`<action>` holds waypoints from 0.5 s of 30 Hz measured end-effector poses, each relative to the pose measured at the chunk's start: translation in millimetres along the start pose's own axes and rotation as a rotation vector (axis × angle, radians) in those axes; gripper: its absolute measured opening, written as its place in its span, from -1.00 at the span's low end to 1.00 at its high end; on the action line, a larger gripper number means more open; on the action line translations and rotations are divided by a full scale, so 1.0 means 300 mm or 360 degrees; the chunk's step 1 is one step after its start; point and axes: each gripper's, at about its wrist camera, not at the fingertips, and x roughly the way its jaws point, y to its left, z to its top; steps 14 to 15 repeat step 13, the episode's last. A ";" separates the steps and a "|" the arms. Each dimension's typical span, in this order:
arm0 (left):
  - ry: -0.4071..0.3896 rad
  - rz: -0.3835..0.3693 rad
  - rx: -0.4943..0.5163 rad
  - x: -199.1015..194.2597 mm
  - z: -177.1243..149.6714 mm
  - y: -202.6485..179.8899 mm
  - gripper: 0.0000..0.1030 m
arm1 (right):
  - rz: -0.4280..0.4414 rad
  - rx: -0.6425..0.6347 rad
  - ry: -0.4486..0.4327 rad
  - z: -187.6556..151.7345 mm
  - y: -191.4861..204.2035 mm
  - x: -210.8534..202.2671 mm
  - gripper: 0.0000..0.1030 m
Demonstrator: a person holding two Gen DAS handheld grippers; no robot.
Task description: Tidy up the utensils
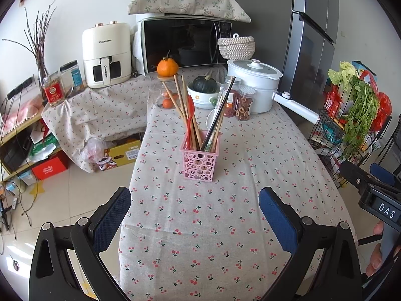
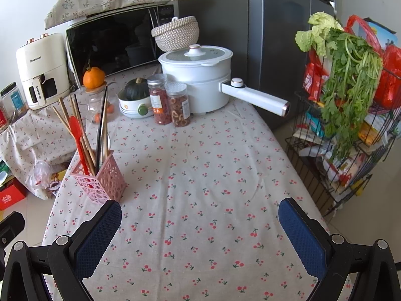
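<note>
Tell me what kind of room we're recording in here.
Most likely a home kitchen or dining corner: a microwave and air fryer sit by a fridge, and a cloth-covered table holds an electric pot and a pink utensil basket.

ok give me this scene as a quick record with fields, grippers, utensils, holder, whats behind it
left gripper: open, holding nothing, above the tablecloth
right gripper: open, holding nothing
holder: pink perforated basket, upright on the cherry-print tablecloth
utensils: wooden chopsticks, dark chopsticks and a red spoon, all standing in the basket
loose utensils on cloth: none visible
behind holder: white pot with long handle, two spice jars, green squash in a bowl
task state: looks organized
</note>
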 end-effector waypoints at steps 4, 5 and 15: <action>0.0001 0.0005 0.0012 -0.001 -0.002 -0.001 1.00 | -0.0002 -0.0007 0.0002 0.000 0.003 0.003 1.00; 0.0004 0.0007 0.0014 0.000 -0.001 -0.002 1.00 | -0.0001 -0.0007 0.0003 -0.001 0.003 0.004 1.00; 0.0001 0.0009 0.0020 0.004 0.000 -0.006 1.00 | -0.0002 -0.0009 0.0007 -0.003 0.002 0.006 1.00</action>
